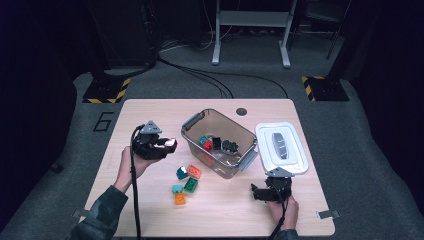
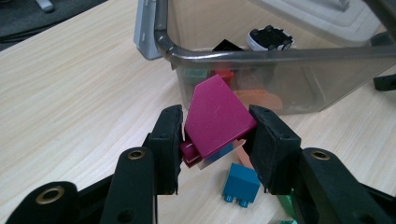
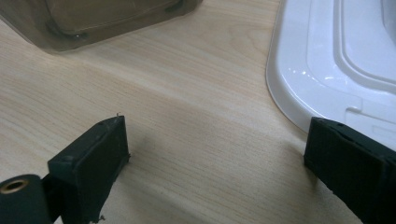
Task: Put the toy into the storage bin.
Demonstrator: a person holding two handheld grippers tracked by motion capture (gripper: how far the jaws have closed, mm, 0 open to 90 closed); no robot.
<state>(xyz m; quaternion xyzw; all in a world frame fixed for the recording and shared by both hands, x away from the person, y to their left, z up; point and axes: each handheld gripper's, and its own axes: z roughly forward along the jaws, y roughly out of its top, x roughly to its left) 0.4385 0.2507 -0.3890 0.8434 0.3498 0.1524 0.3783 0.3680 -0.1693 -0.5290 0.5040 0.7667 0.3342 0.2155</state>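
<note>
- Left gripper (image 2: 215,135) is clamped on a magenta brick (image 2: 215,114), pads pressing both sides; brick sits tilted between the jaws, clear of the table.
- In the high view the left gripper (image 1: 162,145) is at the left of the table, just left of the bin, brick (image 1: 169,144) at its tip.
- Right gripper (image 3: 217,154) has its jaws wide apart with nothing between them; it is low over bare wood at the near right, beside the white lid (image 3: 336,60). High view puts it (image 1: 270,192) just near of that lid (image 1: 281,147).
- Near centre, loose bricks on the table (image 1: 150,210): an orange brick (image 1: 180,199), a light blue one (image 1: 177,189), a green one (image 1: 190,184), then a dark blue brick (image 1: 182,172) and another orange one (image 1: 194,171) closer to the bin.
- Past those, the clear bin (image 1: 192,121) is open and already holds several pieces: teal, red, black, plus a dark wheeled part (image 1: 230,146).
- Judgement: job looks like loading bricks into the bin. Partly done; some are inside, one is in hand ready to go over the rim, five remain on the table.
- Lid is off, to the right of the bin, so closing looks like the last step.
</note>
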